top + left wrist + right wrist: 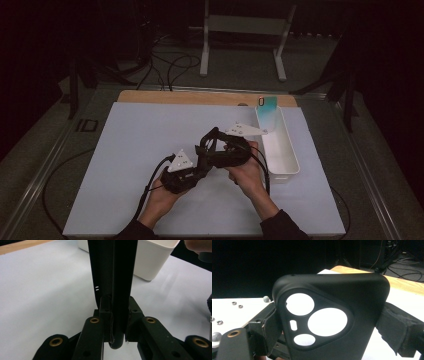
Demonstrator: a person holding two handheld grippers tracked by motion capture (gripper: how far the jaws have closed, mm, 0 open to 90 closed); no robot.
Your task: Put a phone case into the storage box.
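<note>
Phone case [332, 322] clenched by both claws; right gripper view shows its 3 cutouts.

Light: the room was dim, its far side lost in black.
Floor: grey, with dark cables [170, 65] trailing across it.
Furniture: a white frame stand [245, 30] stood beyond the desk [125, 150].
Desk: white top, wooden far edge.
Sides: dark stands, perhaps tripods.
</note>
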